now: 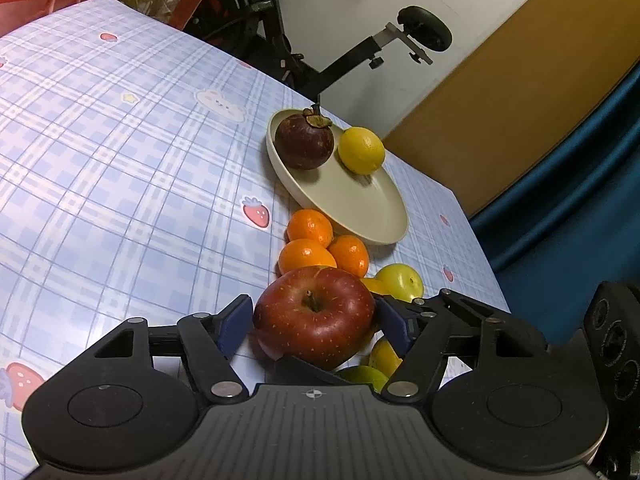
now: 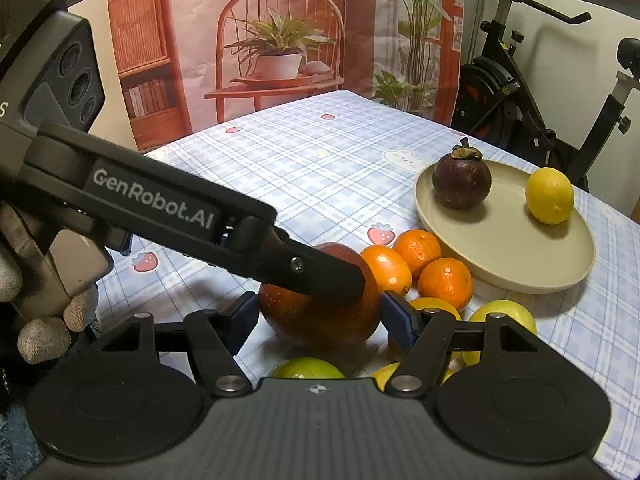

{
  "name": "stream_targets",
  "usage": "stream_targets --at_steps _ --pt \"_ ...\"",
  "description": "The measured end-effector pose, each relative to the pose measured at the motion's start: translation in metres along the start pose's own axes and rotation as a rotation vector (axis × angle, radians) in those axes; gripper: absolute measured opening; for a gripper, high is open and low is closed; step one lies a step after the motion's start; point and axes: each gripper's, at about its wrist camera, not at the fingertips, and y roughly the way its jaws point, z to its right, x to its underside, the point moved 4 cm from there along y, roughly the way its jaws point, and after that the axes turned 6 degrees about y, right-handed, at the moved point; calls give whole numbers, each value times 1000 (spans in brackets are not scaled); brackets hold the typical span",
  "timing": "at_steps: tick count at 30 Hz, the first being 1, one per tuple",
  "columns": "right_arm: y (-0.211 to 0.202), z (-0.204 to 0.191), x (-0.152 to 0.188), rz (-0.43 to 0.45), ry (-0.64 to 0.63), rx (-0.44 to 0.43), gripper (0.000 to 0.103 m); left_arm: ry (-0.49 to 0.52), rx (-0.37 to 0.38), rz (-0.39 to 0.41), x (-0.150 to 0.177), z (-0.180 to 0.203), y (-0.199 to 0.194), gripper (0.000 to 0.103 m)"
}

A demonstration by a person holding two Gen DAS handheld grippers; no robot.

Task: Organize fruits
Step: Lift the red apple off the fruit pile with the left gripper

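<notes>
A red apple (image 1: 314,320) lies between the blue pads of my left gripper (image 1: 314,312), which stand a hair off its sides, so that gripper is open. In the right wrist view my right gripper (image 2: 320,312) is shut on the same apple (image 2: 320,320), and a black finger of the left gripper (image 2: 340,280) crosses over the fruit. Whether the apple rests on the cloth I cannot tell. Just beyond it sit three oranges (image 1: 310,226). Behind them a beige plate (image 1: 360,208) carries a mangosteen (image 1: 304,142) and a lemon (image 1: 362,150).
Yellow-green fruits (image 2: 504,312) and a green one (image 2: 308,368) crowd close under the right gripper. The checked tablecloth (image 1: 120,160) stretches left. The table's edge (image 1: 472,216) runs close behind the plate, with an exercise bike (image 2: 520,92) past it. A gloved hand (image 2: 44,320) holds the left gripper.
</notes>
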Motion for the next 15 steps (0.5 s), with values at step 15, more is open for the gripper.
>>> stream_targets --at_steps 15 --pt "-1 -4 1 -2 -16 5 69 12 13 -11 4 0 3 73"
